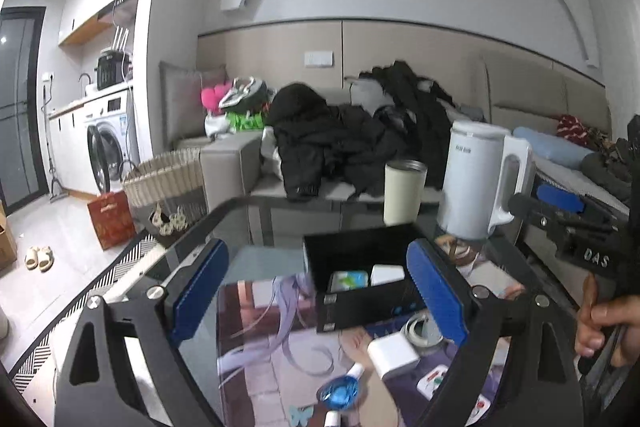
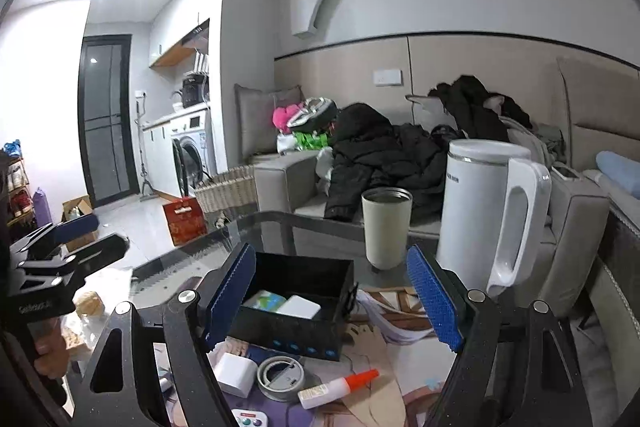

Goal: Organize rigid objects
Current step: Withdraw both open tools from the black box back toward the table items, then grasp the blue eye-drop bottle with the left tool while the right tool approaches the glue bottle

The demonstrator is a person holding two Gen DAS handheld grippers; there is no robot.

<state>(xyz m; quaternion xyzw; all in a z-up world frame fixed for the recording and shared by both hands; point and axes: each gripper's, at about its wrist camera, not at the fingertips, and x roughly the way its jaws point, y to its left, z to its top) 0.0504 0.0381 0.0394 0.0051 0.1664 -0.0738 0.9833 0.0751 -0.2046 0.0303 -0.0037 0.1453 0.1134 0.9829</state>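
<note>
While both grippers hover above the tabletop [image 2: 280, 223], left gripper [image 1: 316, 291] and right gripper [image 2: 332, 297] stand wide apart, gripping nothing. Black box [image 2: 296, 307] sits mid-table holding a white case [image 2: 300, 307] and a green-white pack [image 2: 266, 300]; white charger [image 2: 236, 373], tape roll [image 2: 280, 377], glue bottle [image 2: 336, 387] lie toward the near edge.

Two small items [image 2: 285, 303] lie in the box [image 2: 294, 337] on the worktop [image 2: 256, 227]. Behind it stands a cup [image 2: 386, 229], with the kettle [image 2: 476, 215] to its right.

Black box [image 2: 296, 301] open-topped, kettle [image 2: 480, 211] and cup [image 2: 386, 227] blocking behind, clutter in front
</note>
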